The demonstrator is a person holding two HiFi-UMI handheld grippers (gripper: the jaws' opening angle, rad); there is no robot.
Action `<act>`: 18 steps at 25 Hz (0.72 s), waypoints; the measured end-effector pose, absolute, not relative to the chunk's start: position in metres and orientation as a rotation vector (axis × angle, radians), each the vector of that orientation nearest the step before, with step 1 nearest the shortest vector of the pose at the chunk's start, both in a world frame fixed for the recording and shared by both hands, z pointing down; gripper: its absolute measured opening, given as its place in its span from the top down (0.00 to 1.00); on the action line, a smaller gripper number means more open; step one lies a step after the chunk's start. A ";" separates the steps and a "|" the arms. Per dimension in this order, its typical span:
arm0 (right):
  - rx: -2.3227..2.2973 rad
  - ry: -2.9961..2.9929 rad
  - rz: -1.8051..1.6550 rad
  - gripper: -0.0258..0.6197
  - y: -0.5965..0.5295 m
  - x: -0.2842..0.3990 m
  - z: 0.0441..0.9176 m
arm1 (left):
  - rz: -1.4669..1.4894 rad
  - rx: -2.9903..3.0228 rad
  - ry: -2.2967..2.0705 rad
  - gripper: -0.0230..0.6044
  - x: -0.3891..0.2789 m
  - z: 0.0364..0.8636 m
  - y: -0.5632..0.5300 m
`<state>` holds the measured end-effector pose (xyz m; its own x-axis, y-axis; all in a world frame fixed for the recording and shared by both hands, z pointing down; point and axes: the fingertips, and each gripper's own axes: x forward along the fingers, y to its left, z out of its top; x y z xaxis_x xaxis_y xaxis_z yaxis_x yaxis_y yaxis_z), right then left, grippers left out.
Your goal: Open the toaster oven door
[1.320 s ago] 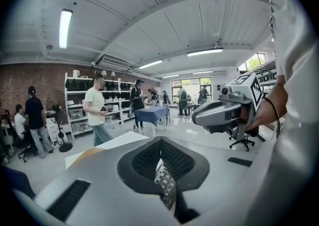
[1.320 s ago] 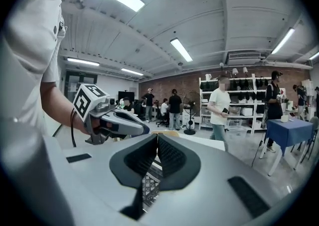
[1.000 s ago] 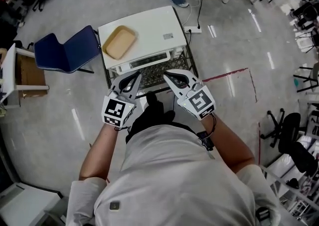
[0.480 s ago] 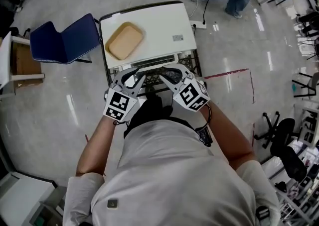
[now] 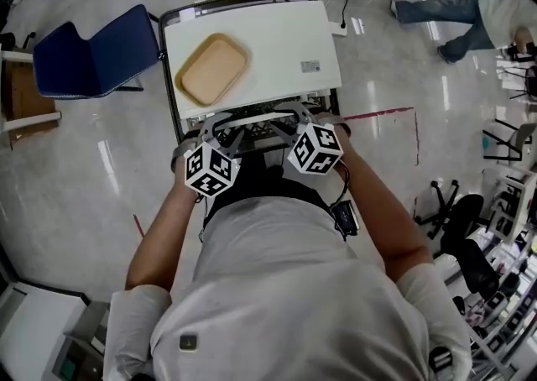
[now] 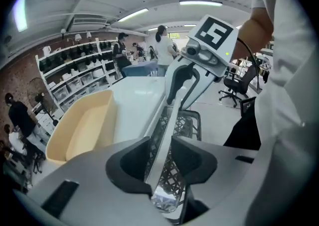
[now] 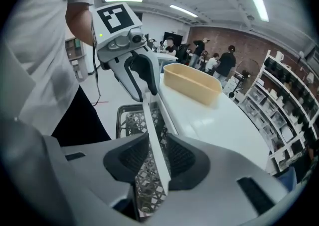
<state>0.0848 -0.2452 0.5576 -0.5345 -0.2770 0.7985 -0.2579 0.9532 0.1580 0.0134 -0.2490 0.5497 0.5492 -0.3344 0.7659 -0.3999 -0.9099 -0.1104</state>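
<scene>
The white toaster oven (image 5: 277,44) stands on a wire cart, with a tan tray (image 5: 212,69) lying on its top. Its white door handle (image 5: 256,117) runs along the front edge. My left gripper (image 5: 216,131) and right gripper (image 5: 299,118) sit side by side at that handle. Both have just been opening their jaws. In the left gripper view the handle bar (image 6: 167,135) runs between my left gripper's (image 6: 162,163) wide jaws, not clamped. The right gripper view shows the bar (image 7: 152,125) between my right gripper's (image 7: 155,158) spread jaws in the same way.
A blue chair (image 5: 92,48) stands left of the cart. Someone walks at the top right (image 5: 478,2). Red tape (image 5: 386,115) marks the floor to the right, with office chairs (image 5: 457,211) beyond. Black wire mesh (image 6: 187,125) of the cart lies under the handle.
Both grippers have come down and forward from in front of the oven onto the handle, and their jaws have spread. The passer-by has moved from top centre to top right.
</scene>
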 end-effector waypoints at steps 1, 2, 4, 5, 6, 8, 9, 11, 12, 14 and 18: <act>0.351 -2.141 -0.036 0.77 -0.246 0.085 0.559 | 1.348 2.699 -0.615 0.72 0.014 0.551 -0.248; 0.329 -2.126 -0.044 0.77 -0.246 0.086 0.561 | 1.383 2.701 -0.596 0.72 0.014 0.552 -0.248; 0.295 -2.105 -0.057 0.77 -0.246 0.085 0.565 | 1.426 2.696 -0.574 0.72 0.012 0.555 -0.249; 0.280 -2.098 -0.062 0.77 -0.246 0.085 0.567 | 1.433 2.688 -0.571 0.72 0.012 0.557 -0.249; 0.266 -2.092 -0.067 0.77 -0.246 0.085 0.570 | 1.435 2.678 -0.571 0.72 0.011 0.559 -0.250; 0.240 -2.084 -0.076 0.77 -0.244 0.086 0.577 | 1.434 2.662 -0.572 0.72 0.012 0.564 -0.250; 0.229 -2.081 -0.081 0.77 -0.243 0.088 0.581 | 1.436 2.657 -0.572 0.72 0.013 0.566 -0.249; 0.209 -2.078 -0.096 0.77 -0.241 0.089 0.586 | 1.450 2.656 -0.571 0.72 0.015 0.569 -0.248; 0.198 -2.077 -0.104 0.78 -0.241 0.089 0.588 | 1.460 2.656 -0.569 0.72 0.015 0.570 -0.248; 0.178 -2.085 -0.115 0.81 -0.243 0.089 0.591 | 1.491 2.644 -0.549 0.75 0.016 0.574 -0.247; 0.152 -2.107 -0.143 0.83 -0.249 0.094 0.600 | 1.572 2.606 -0.511 0.76 0.022 0.593 -0.247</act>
